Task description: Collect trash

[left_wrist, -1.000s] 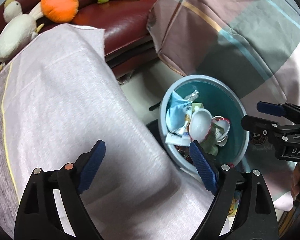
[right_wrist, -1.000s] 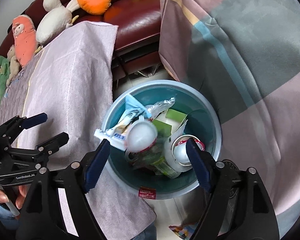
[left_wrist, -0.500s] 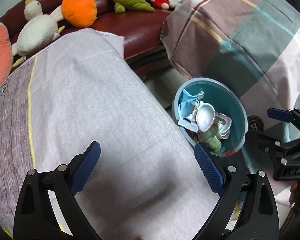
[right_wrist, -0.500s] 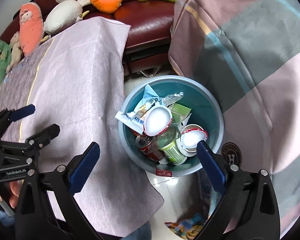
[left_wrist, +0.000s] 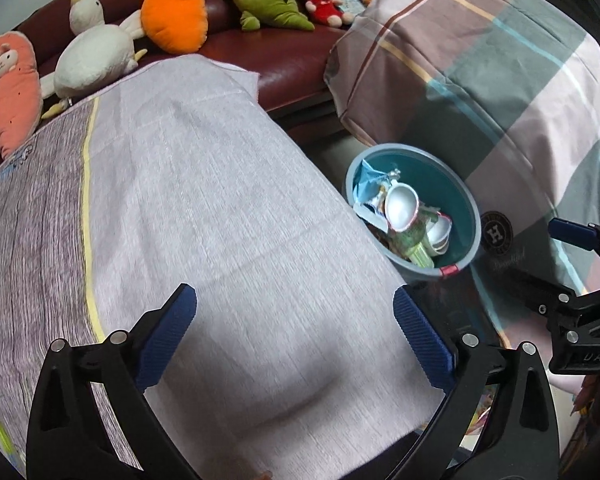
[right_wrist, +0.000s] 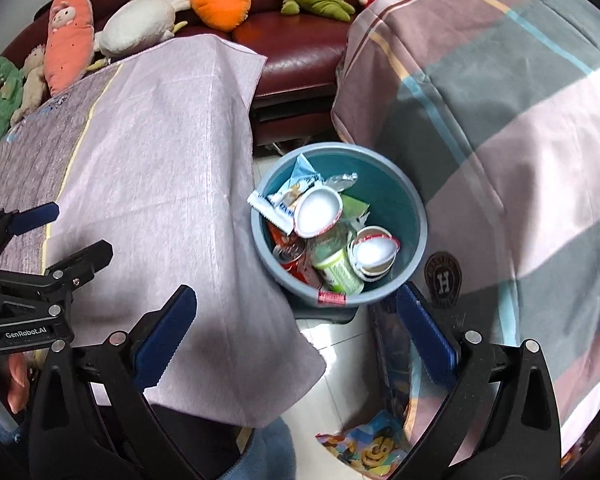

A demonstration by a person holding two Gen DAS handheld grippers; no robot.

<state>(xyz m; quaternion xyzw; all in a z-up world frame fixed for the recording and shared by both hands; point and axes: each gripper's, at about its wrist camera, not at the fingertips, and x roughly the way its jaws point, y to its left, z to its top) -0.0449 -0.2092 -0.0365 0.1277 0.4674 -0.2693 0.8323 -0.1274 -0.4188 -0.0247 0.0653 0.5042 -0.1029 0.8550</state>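
A blue-grey trash bin (right_wrist: 414,216) stands on the floor between the table and a covered seat. It holds white cups (right_wrist: 318,213), wrappers, a green bottle and a red can. In the left wrist view the bin (left_wrist: 462,196) sits to the right of the table. My left gripper (left_wrist: 296,328) is open and empty above the lilac tablecloth (left_wrist: 204,208); it also shows in the right wrist view (right_wrist: 66,230). My right gripper (right_wrist: 296,334) is open and empty, above the floor just in front of the bin; it also shows in the left wrist view (left_wrist: 556,264).
A dark red sofa (right_wrist: 300,44) at the back carries several plush toys (left_wrist: 174,16). A plaid cover (right_wrist: 500,112) drapes the seat right of the bin. A colourful wrapper (right_wrist: 360,446) lies on the tiled floor near me.
Both grippers have pulled back and up from the bin. The bin looks smaller and farther now, and more of the table and sofa shows. Both stay open.
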